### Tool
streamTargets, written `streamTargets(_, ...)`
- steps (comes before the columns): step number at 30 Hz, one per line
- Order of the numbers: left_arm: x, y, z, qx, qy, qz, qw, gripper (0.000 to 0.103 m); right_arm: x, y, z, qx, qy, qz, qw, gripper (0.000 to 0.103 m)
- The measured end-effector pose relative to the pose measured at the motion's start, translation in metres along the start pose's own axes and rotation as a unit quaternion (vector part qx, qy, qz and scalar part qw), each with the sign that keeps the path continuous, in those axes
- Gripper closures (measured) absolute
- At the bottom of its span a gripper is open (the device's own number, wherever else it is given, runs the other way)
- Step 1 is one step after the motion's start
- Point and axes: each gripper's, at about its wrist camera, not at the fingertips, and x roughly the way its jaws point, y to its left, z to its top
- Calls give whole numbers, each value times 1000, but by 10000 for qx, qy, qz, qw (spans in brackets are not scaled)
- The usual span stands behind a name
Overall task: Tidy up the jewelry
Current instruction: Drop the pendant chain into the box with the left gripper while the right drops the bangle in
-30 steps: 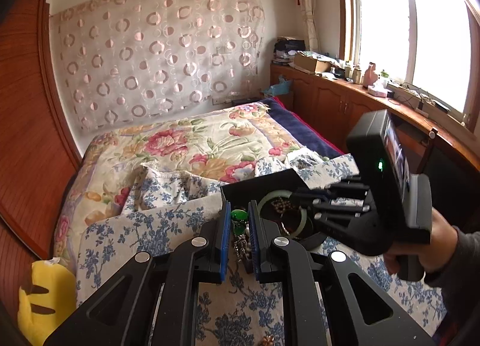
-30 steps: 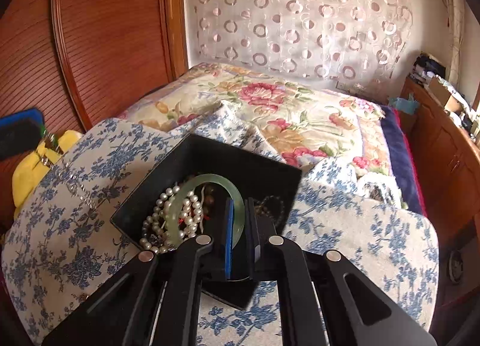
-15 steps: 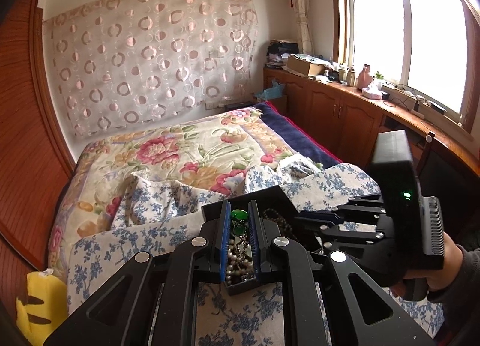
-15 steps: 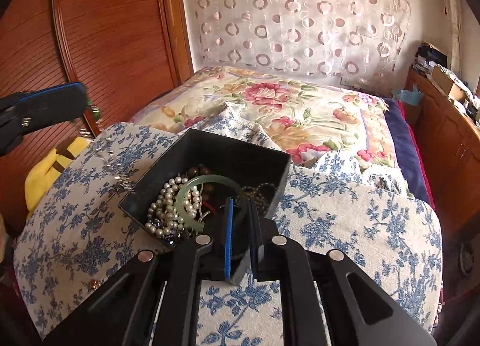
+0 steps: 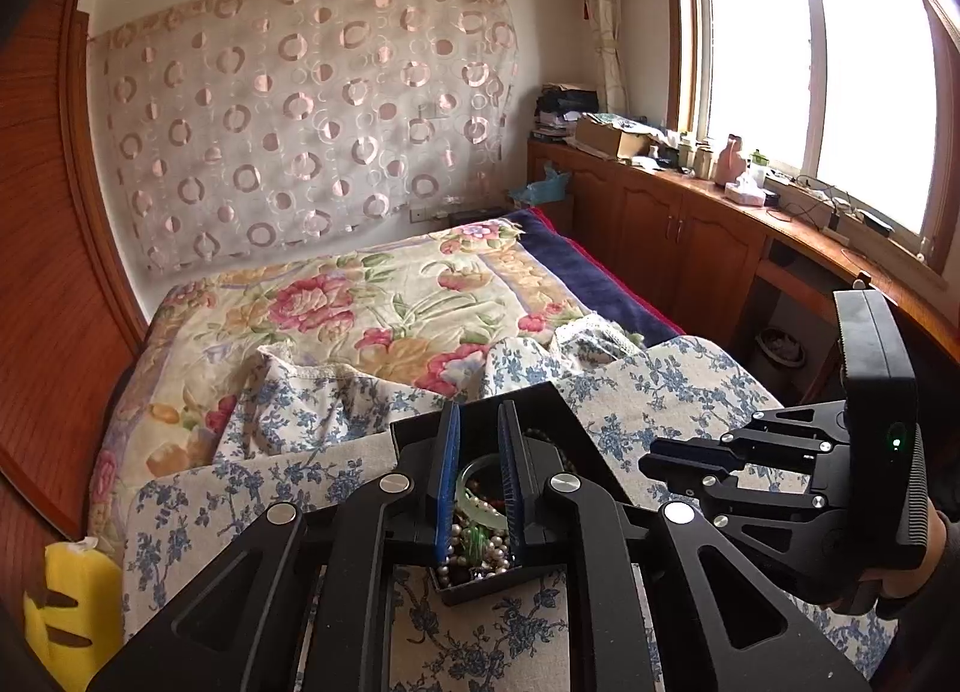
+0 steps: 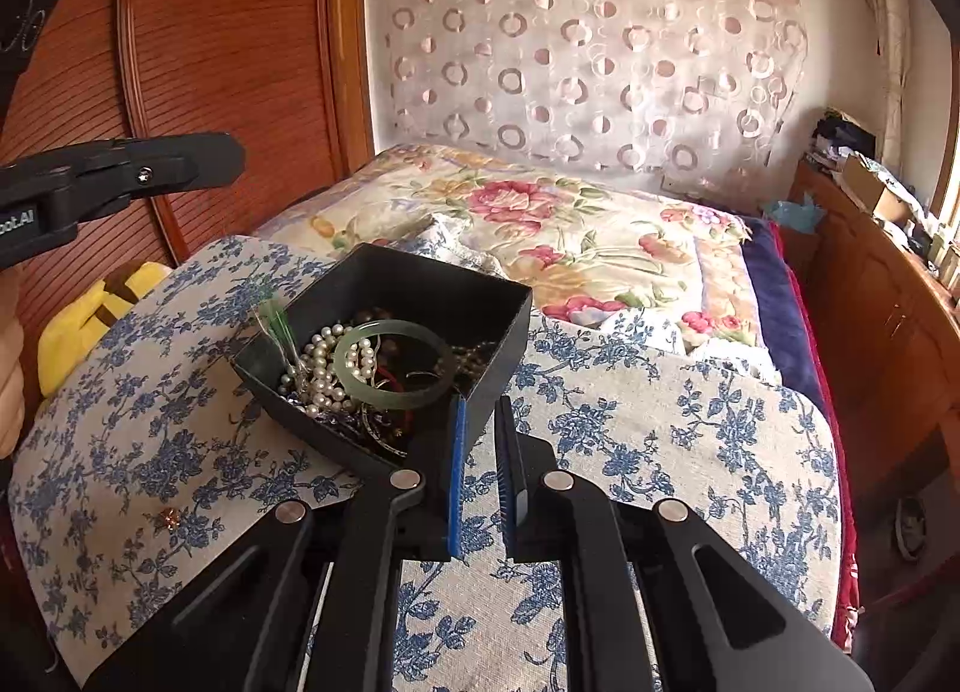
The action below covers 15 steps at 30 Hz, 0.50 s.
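**— What's moved?**
Since a second ago the left gripper (image 5: 478, 473) has let go of its green-stoned chain, which now lies in the black box (image 6: 480, 296) against the left wall. The right gripper (image 6: 480, 473) has backed off the box's near corner.

**— And the jaws?**
Both pairs stand a little apart with nothing between them. The left hangs over the box; the right sits just outside its near corner.

**— What's in the box?**
A jade bangle (image 6: 393, 362) on top, a pearl string (image 6: 318, 368) beside it, darker beads beneath. One small copper-coloured bead (image 6: 166, 519) is loose on the blue-flowered cloth (image 6: 660, 440), well apart from the box.

**— How to do the next bit well?**
I'd go for that stray bead. It is tiny on soft cloth, so come straight down, close gently and don't pinch the fabric with it.

**— Do the views differ?**
Yes. Only the right camera shows the stray bead and the dropped chain. The left camera looks down into the box between its own fingers, and shows the right gripper from the side
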Motion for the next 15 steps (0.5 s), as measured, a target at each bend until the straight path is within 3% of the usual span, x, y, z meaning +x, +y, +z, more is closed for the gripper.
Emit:
streamTargets(7, -2, -1, -4, 31, 13, -11, 10000, 90, -11, 5, -4, -57, -64, 30, 10000, 91)
streamTargets(15, -12, 3, -34, 74, 100, -27, 9999, 90, -42, 17, -27, -43, -208, 205, 9996, 91)
